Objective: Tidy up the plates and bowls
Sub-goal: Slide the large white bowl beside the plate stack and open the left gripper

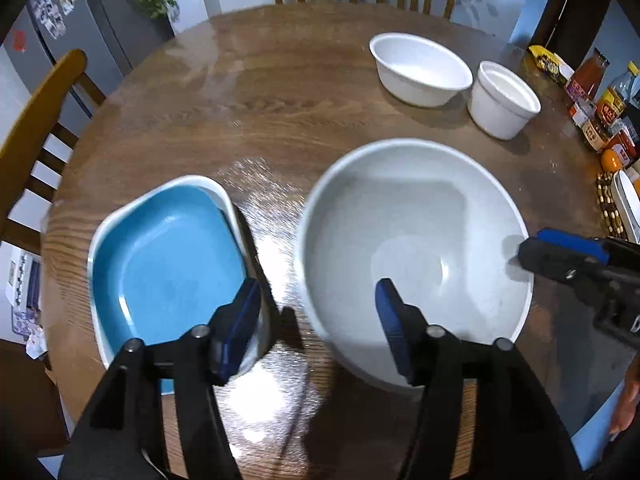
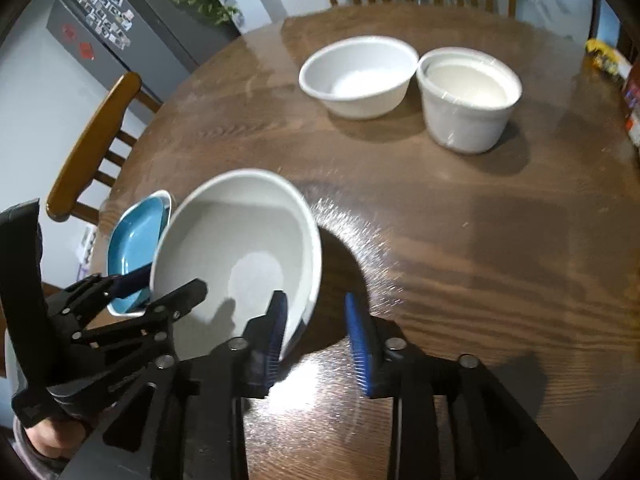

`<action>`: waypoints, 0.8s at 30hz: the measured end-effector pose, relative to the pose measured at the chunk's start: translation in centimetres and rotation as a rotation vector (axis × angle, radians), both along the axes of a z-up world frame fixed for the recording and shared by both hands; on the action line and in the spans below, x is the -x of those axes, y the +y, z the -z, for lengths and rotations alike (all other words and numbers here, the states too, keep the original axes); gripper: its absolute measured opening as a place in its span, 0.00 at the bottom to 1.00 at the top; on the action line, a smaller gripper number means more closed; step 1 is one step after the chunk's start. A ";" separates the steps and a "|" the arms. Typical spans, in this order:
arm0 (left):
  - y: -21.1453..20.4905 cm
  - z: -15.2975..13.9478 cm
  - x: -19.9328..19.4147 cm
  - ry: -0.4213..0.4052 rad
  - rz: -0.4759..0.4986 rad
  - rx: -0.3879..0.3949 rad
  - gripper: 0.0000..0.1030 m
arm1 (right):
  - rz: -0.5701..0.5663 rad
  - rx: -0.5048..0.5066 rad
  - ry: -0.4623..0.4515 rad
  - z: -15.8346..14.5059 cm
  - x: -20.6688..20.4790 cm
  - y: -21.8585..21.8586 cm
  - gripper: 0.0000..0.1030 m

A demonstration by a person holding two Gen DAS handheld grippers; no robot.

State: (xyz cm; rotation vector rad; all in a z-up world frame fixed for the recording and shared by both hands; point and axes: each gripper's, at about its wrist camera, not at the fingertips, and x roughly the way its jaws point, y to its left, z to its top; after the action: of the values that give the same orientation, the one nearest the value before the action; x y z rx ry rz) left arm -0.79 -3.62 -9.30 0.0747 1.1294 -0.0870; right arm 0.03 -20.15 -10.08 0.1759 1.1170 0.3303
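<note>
A large pale grey bowl (image 1: 412,240) (image 2: 240,240) sits near the front of the round wooden table (image 1: 280,100), close beside a blue square dish (image 1: 164,264) (image 2: 134,248) with a white rim. My left gripper (image 1: 316,320) (image 2: 164,284) is open and straddles the bowl's left rim. One finger is over the blue dish's edge, the other inside the bowl. My right gripper (image 2: 318,340) (image 1: 532,254) is open around the bowl's right rim, its outer pad clear of the wall. A white bowl (image 1: 420,68) (image 2: 358,76) and a deep white cup-shaped bowl (image 1: 504,98) (image 2: 468,96) stand side by side farther back.
Jars, bottles and an orange (image 1: 600,120) crowd the table's right edge, with a white dish on a beaded mat (image 1: 628,204) below them. Wooden chairs (image 1: 36,128) stand at the left and the far side. A grey fridge (image 2: 104,20) is behind on the left.
</note>
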 end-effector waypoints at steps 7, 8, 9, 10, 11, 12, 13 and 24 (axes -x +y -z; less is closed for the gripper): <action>0.7 -2.3 1.0 -0.069 -0.013 -0.004 0.77 | 0.065 -0.044 -0.029 -1.2 1.0 -2.3 0.36; 0.7 -2.4 1.1 -0.072 -0.013 -0.004 0.77 | 0.072 -0.048 -0.029 -1.3 1.2 -2.4 0.36; 0.7 -2.5 1.2 -0.073 -0.011 -0.002 0.77 | 0.077 -0.052 -0.030 -1.4 1.3 -2.5 0.36; 0.6 -2.6 1.4 -0.073 -0.010 -0.003 0.77 | 0.081 -0.056 -0.031 -1.4 1.4 -2.7 0.36; 0.5 -2.7 1.5 -0.072 -0.008 -0.007 0.78 | 0.086 -0.059 -0.032 -1.5 1.6 -2.7 0.36; 0.4 -2.7 1.5 -0.070 -0.006 -0.012 0.82 | 0.089 -0.063 -0.032 -1.5 1.7 -2.8 0.36; 0.2 -2.6 1.5 -0.069 -0.005 -0.018 0.84 | 0.090 -0.067 -0.032 -1.6 1.9 -2.9 0.36; -1.6 -3.0 2.1 -0.070 0.042 -0.066 0.89 | 0.129 -0.072 -0.078 -2.9 3.7 -4.6 0.56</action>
State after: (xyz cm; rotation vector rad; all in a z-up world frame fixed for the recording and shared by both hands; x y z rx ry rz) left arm -2.86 -5.24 -6.31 0.1596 1.0608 -0.0837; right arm -3.72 -24.71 -7.18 0.2950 1.0126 0.2603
